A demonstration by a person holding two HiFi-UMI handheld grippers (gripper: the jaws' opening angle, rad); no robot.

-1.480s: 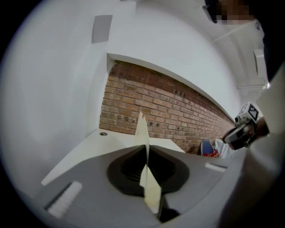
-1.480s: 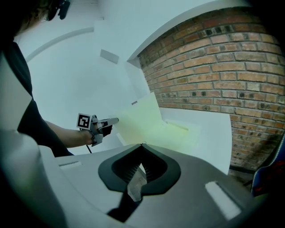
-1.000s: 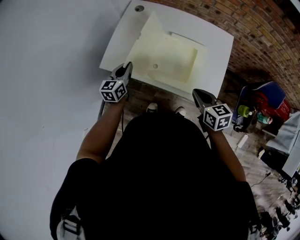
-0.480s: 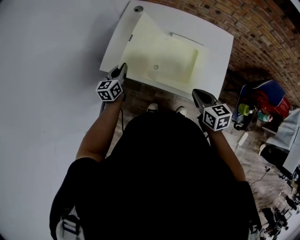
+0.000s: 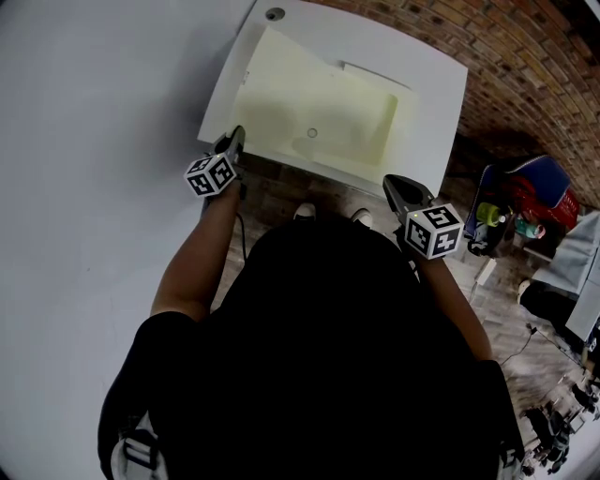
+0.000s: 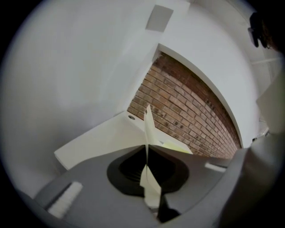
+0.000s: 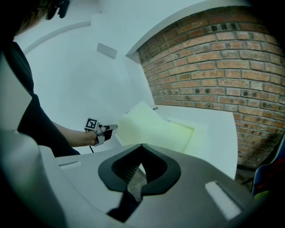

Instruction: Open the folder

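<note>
A pale yellow folder [image 5: 361,117] lies on the white table [image 5: 436,80]. Its front cover [image 5: 277,80] is lifted and swung toward the left. My left gripper [image 5: 232,141] is shut on the cover's near left edge, by the table's front left corner. In the left gripper view the cover [image 6: 149,129] stands edge-on, pinched in the left gripper [image 6: 146,149]. My right gripper [image 5: 398,187] hangs at the table's front edge, right of the folder, shut on nothing. The right gripper view shows the folder [image 7: 153,129] ahead of the right gripper [image 7: 141,144], with the left gripper [image 7: 111,128] at the cover's left edge.
A round cable hole [image 5: 275,14] sits in the table's far left corner. A brick wall [image 5: 525,56] runs behind and to the right. Bags and clutter [image 5: 520,211] stand on the floor at the right. A plain white wall [image 5: 94,141] fills the left.
My left gripper has moved left and down with the cover, which has swung further open to the left. The right gripper has stayed in place.
</note>
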